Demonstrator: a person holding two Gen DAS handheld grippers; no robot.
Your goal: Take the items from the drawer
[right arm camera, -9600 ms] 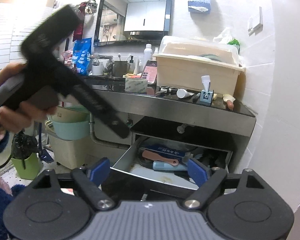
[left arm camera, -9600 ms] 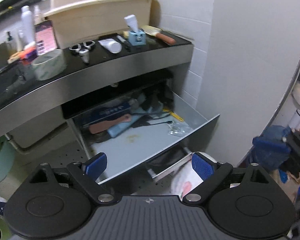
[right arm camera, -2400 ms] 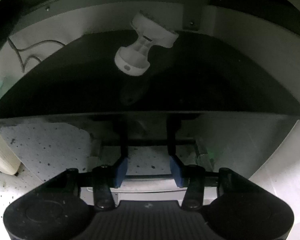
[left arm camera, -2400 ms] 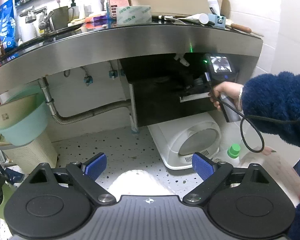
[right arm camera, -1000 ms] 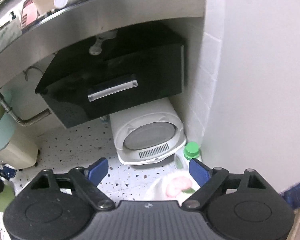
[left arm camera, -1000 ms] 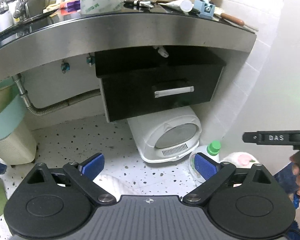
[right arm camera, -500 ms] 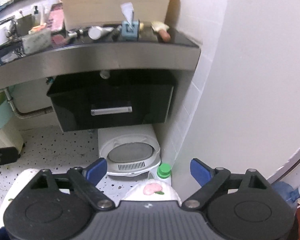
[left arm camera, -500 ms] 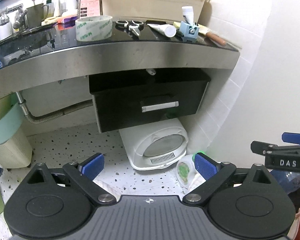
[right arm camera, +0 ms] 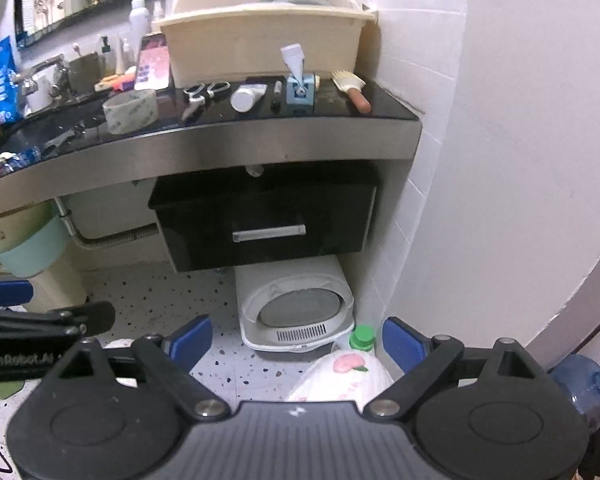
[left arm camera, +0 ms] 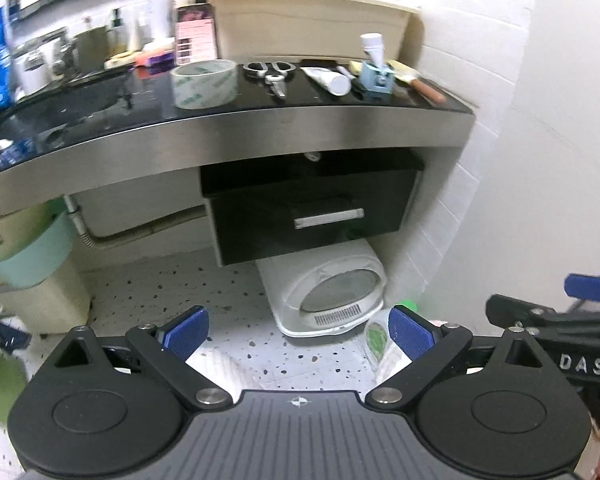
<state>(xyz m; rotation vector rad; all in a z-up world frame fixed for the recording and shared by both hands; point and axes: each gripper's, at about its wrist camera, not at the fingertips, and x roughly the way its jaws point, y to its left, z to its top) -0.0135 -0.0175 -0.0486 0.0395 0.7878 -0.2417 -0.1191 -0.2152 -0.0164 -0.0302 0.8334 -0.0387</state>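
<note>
The black drawer (left arm camera: 312, 216) with a silver handle (left arm camera: 329, 217) hangs shut under the steel-edged counter (left arm camera: 220, 132); it also shows in the right wrist view (right arm camera: 266, 224). On the counter lie a tape roll (left arm camera: 204, 83), scissors (left arm camera: 271, 74), a white tube (left arm camera: 332, 79), a blue holder (left arm camera: 377, 78) and a brush (left arm camera: 422, 84). My left gripper (left arm camera: 300, 334) is open and empty, well back from the drawer. My right gripper (right arm camera: 298, 340) is open and empty, also held back.
A white litter box (left arm camera: 326, 288) sits on the speckled floor under the drawer, a green-capped bottle (right arm camera: 362, 336) beside it. A beige bin (left arm camera: 300, 28) stands at the counter's back. A teal basin (left arm camera: 32, 252) hangs left. A white tiled wall (right arm camera: 500, 120) closes the right.
The drawer, open with items inside 9.6 s ago, is shut now. Both grippers have pulled back and risen, so the counter top shows more.
</note>
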